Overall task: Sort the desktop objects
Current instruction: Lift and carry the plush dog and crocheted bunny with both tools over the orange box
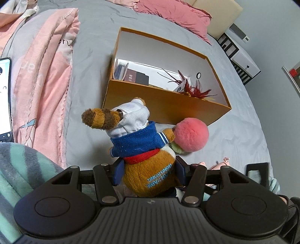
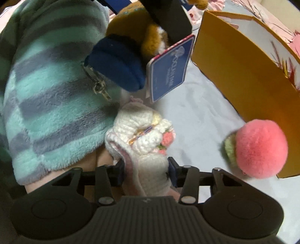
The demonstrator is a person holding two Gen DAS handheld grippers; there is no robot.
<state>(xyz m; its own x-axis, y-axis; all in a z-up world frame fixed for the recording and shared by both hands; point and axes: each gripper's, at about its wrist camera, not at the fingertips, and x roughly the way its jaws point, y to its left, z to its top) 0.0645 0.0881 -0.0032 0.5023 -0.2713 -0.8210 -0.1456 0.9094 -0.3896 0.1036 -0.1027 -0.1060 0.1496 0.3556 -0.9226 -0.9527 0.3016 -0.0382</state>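
Note:
My left gripper (image 1: 149,174) is shut on a brown plush toy (image 1: 150,169) in a blue jacket and white hood, gripping its body above the grey bedsheet. The toy's blue cap (image 2: 116,63) and hang tag (image 2: 168,69) show at the top of the right wrist view. An orange box (image 1: 168,107) with white inner walls lies just beyond it, holding books and red feathers (image 1: 195,90). A pink pom-pom peach (image 1: 191,134) (image 2: 260,148) rests against the box's near wall. My right gripper (image 2: 146,170) is open and straddles a white crocheted toy (image 2: 142,135), which fills the gap between the fingers.
A person's striped teal-and-grey fleece (image 2: 46,93) lies close on the left. A phone (image 1: 4,99) and a pink blanket (image 1: 46,75) sit at the left of the bed. Pink pillows (image 1: 178,16) and a white nightstand (image 1: 241,58) stand far right.

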